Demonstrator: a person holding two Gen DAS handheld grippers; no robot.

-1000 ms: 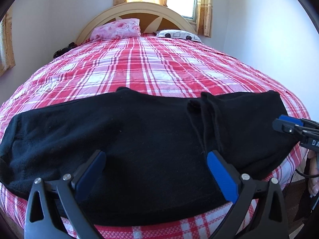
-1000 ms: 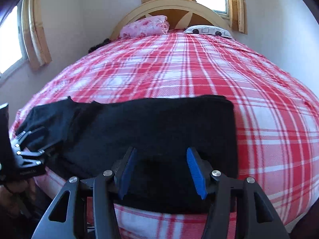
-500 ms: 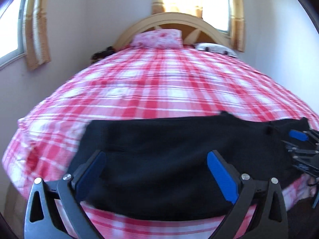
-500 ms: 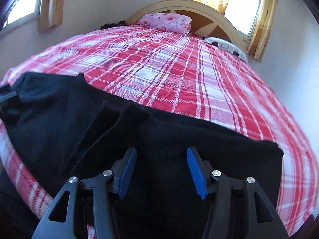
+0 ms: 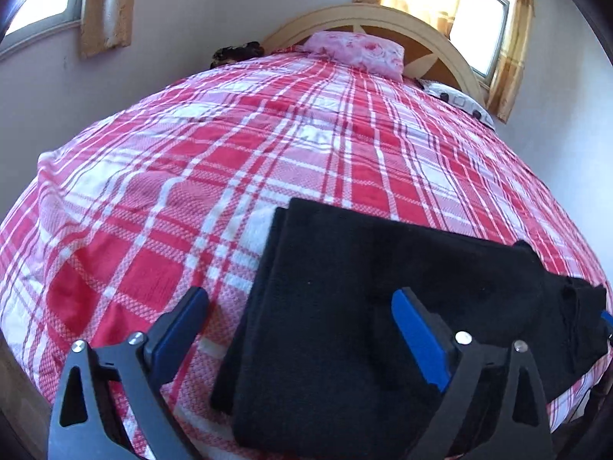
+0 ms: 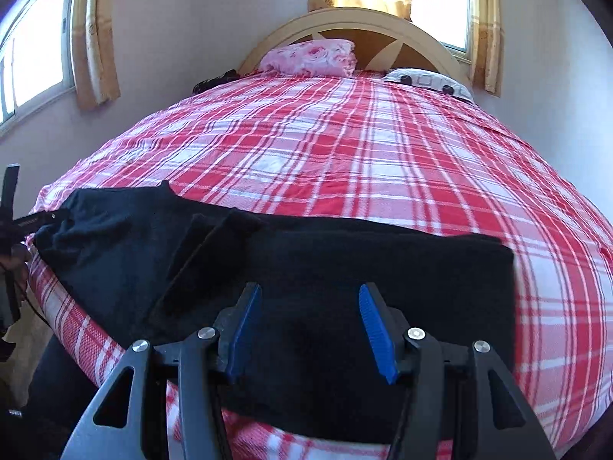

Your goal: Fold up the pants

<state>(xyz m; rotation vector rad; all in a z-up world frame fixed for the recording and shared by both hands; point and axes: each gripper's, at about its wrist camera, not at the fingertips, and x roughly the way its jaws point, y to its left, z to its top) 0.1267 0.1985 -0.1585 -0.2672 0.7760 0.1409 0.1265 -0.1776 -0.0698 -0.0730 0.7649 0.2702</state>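
The black pants (image 5: 383,306) lie flat along the near edge of the bed, folded lengthwise. In the left wrist view my left gripper (image 5: 302,333) is open above their left end, one finger over the bedspread and one over the cloth. In the right wrist view my right gripper (image 6: 310,329) is open just above the pants (image 6: 345,268) near their right end, holding nothing. The left gripper's body (image 6: 23,222) shows at that view's left edge. A bit of the right gripper (image 5: 607,324) shows at the left wrist view's right edge.
The bed has a red and white plaid bedspread (image 5: 268,134) (image 6: 383,145). A pink pillow (image 5: 356,51) and a white patterned pillow (image 6: 429,80) lie at the headboard (image 6: 356,23). Walls and curtained windows surround the bed. A dark object (image 5: 237,51) sits at the far left corner.
My left gripper has swung left from the pants' middle to their left end. My right gripper has shifted over the right end. Both stayed open.
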